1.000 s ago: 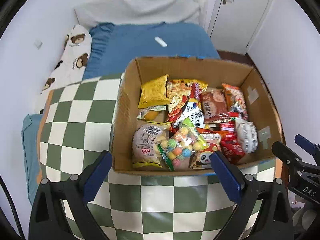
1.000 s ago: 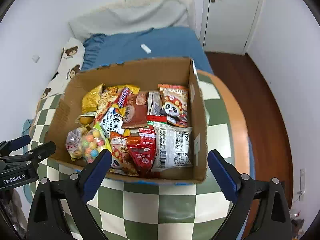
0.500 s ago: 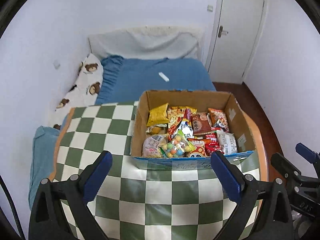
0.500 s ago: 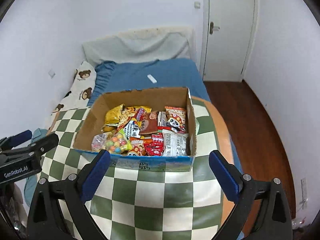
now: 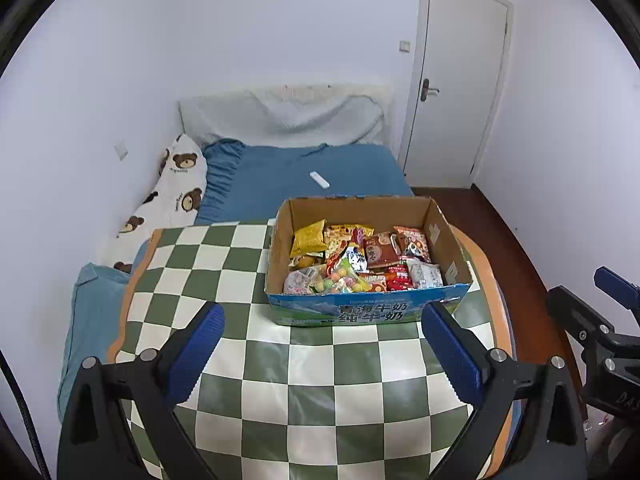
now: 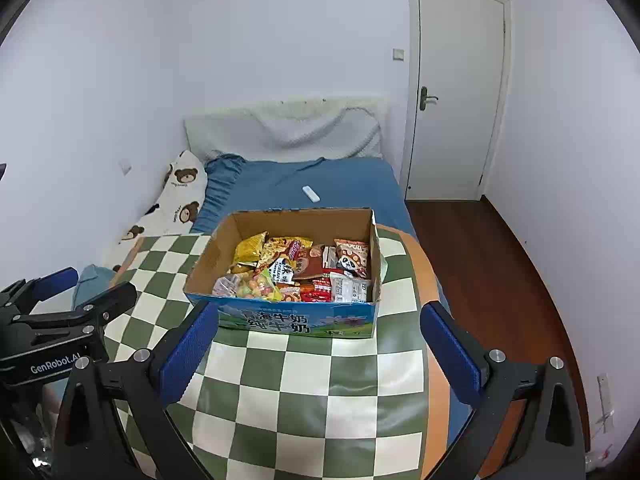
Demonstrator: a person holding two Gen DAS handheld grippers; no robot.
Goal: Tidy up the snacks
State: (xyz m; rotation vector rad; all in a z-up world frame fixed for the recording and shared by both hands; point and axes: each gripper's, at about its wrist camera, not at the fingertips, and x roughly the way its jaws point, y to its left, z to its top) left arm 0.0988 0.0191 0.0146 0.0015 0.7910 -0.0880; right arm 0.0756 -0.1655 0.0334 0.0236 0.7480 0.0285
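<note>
An open cardboard box point(image 5: 277, 254) with a blue printed front stands on the green-and-white checked table point(image 5: 320, 380). Several snack packs fill it: a yellow bag point(image 5: 307, 236), a clear bag of coloured candy balls point(image 5: 340, 280) and a panda pack point(image 5: 414, 242). My left gripper point(image 5: 321, 314) hovers open above the table, well short of the box, with nothing between its blue pads. In the right wrist view the box point(image 6: 304, 222) lies ahead of my right gripper point(image 6: 318, 312), whose jaws are opening with nothing between them. Each gripper shows at the edge of the other's view.
Behind the table lies a blue bed point(image 5: 300, 176) with a white remote point(image 5: 319, 180) and a bear-print pillow point(image 5: 180, 192). A white door point(image 5: 456, 92) is at the back right. Wooden floor point(image 6: 500, 280) runs along the table's orange right edge.
Both grippers have drawn back and risen away from the box, which now looks smaller and farther. Its blue printed front and more of the room came into view.
</note>
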